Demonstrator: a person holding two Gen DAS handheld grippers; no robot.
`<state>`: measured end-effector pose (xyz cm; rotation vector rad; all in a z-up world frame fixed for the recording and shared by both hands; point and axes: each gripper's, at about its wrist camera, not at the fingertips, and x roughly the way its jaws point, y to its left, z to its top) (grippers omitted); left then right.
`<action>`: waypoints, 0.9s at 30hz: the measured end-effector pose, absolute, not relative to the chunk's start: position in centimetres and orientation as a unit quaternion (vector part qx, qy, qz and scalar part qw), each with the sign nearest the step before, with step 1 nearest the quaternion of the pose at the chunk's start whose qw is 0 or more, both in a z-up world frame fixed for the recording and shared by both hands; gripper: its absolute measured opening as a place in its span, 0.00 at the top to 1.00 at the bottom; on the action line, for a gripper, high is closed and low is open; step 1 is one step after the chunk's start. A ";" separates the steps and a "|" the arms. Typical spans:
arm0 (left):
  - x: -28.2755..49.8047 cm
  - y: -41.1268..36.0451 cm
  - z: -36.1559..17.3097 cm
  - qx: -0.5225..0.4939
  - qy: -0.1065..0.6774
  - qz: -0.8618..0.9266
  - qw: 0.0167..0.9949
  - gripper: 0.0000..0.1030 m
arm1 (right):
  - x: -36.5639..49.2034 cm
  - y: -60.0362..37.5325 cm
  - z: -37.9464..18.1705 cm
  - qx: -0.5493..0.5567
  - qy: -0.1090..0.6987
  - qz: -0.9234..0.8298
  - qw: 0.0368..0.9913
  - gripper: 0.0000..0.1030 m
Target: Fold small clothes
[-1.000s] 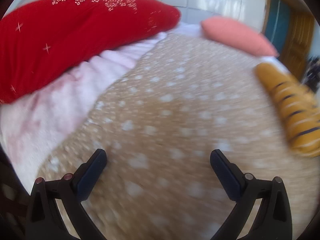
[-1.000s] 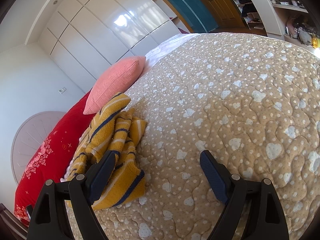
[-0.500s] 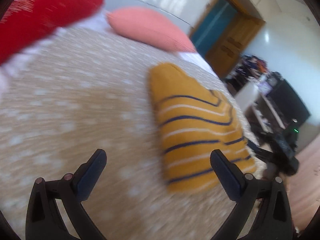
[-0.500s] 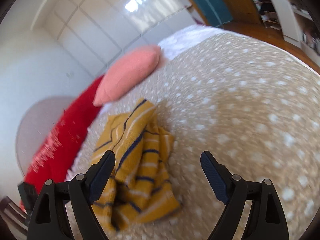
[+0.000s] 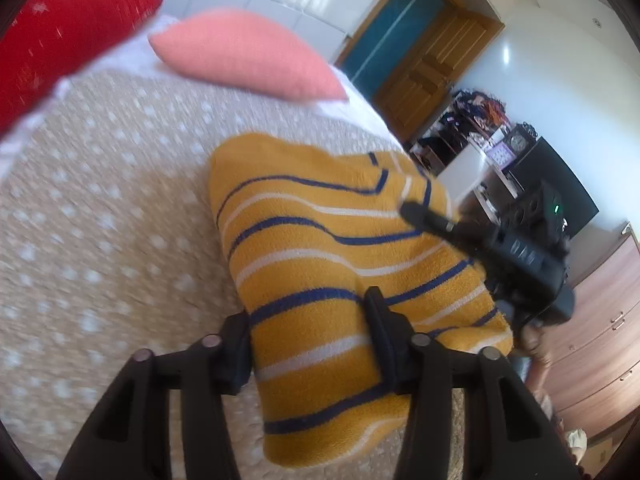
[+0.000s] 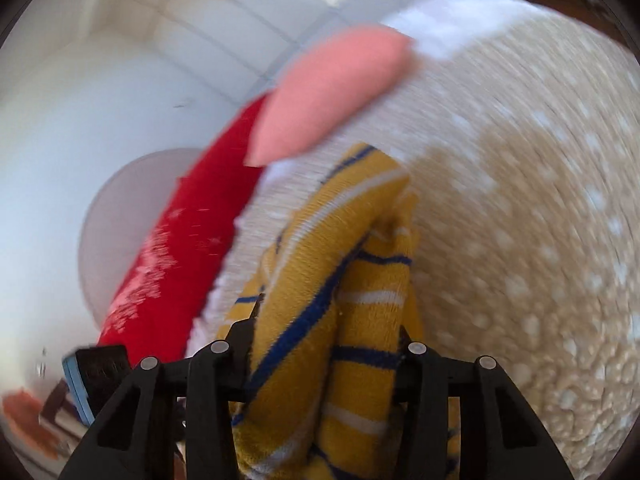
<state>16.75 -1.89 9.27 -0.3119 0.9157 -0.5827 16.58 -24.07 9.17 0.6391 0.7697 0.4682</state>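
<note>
Both claws have just been closing, and each now has the garment between its jaws. A second ago both stood wide over bare quilt; half a second ago the yellow striped knit had come into view ahead of them but was not yet between the fingers.

Left claw (image 5: 308, 332): half closed around the near end of the yellow striped garment (image 5: 320, 240). The cloth fills the gap and both pads meet it, so we read this as a grip on a thick fold (pressure itself not visible).

Right claw (image 6: 326, 340): likewise half closed, with bunched knit packed between its pads and spilling below them; we judge it clenched on the garment too. In the left view the right claw reaches the far right edge of the cloth.

Meaning for the task: we judge the reach is over and the pick-up of the piece has begun; no fold has been laid yet. The next step probably calls for lifting and spreading it flat.

Garment: mustard-yellow fleecy knit with navy and white stripes, lying in a rumpled heap with several layers overlapping; we cannot tell sleeve from hem. It sits on the bed's tan spotted quilt (image 5: 100, 220), near the bed's edge, below the pink pillow (image 5: 244, 56) and apart from the red pillow (image 5: 60, 36). Both views are motion-blurred.
</note>
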 end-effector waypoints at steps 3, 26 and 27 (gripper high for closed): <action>16.5 -0.9 8.4 -0.118 0.434 -0.226 0.864 0.10 | 16.8 -23.4 7.3 0.249 0.384 0.152 0.876 0.33; -10.8 3.8 20.3 0.014 0.029 0.036 0.999 0.00 | 5.9 -16.4 9.4 0.120 0.372 0.113 0.914 0.36; -11.5 4.1 20.4 0.004 0.018 0.039 0.999 0.00 | 3.3 -16.1 10.6 0.108 0.349 0.114 0.924 0.34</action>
